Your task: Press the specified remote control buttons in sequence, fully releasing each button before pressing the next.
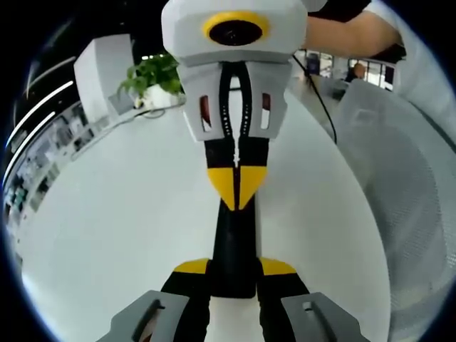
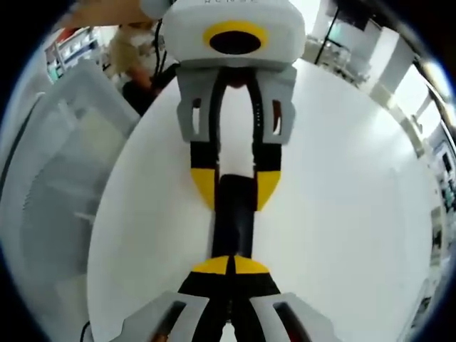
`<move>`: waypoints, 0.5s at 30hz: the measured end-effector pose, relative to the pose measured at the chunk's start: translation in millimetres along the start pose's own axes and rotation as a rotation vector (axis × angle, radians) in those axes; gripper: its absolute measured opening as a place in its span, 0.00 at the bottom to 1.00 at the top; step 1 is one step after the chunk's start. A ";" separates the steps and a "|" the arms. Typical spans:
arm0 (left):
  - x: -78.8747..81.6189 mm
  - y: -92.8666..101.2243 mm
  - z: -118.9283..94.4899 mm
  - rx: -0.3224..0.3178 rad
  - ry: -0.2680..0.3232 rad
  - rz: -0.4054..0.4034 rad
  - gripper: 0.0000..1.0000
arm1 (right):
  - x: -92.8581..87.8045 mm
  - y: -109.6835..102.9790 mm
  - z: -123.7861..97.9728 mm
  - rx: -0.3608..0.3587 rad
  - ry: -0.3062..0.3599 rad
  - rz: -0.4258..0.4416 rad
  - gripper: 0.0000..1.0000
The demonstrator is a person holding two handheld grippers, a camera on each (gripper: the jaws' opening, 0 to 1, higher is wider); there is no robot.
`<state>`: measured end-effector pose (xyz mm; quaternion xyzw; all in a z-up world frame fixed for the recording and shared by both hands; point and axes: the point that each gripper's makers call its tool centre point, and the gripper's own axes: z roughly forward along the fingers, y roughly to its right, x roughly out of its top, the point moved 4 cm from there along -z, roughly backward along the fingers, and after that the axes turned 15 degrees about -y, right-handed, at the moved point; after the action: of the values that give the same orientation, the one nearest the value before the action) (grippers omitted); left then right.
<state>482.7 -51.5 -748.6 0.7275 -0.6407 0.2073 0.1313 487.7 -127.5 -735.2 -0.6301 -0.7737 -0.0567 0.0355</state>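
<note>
You see two fisheye views, both looking down over a round white table. In the left gripper view, your left gripper rises from the bottom w/ its yellow-tipped jaws spread apart, one on each side of a slim black remote control. The remote lies flat on the table btw. those jaws, its long body running away from you; whether the tips touch its sides, you can't tell. It looks glossy, dark and narrow, and its buttons are too dim to make out. Opposite, your right gripper comes in from the top, jaws pressed together, the yellow tips meeting right over the far end of the remote. In the right gripper view the same setup is mirrored: the right gripper sits at the bottom w/ tips closed tight together at the remote's near end, and the left gripper faces it, jaws apart, straddling the other end. Around the table: a potted green plant near the far edge, a mesh chair back beside it, and a person's arm at the top.
</note>
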 end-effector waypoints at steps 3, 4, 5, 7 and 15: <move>0.1 0.2 -0.1 0.000 -0.002 0.000 0.24 | 0.2 -0.5 0.0 -0.009 0.000 0.001 0.00; 0.1 0.3 -0.1 0.000 -0.002 0.000 0.24 | 0.2 -0.5 0.0 -0.009 -0.001 0.001 0.00; 0.2 0.4 -0.1 -0.001 -0.002 -0.002 0.24 | 0.5 -1.0 -0.2 -0.009 -0.002 0.001 0.00; 0.1 0.7 -0.2 -0.001 0.000 -0.003 0.24 | 0.7 -1.2 -0.4 -0.010 -0.004 -0.001 0.00; 0.3 1.3 -0.3 -0.003 -0.003 -0.001 0.24 | 0.3 -2.8 -1.6 -0.014 -0.003 -0.014 0.00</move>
<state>481.3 -51.8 -748.3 0.7278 -0.6410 0.2053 0.1313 484.9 -128.1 -733.7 -0.6248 -0.7778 -0.0614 0.0292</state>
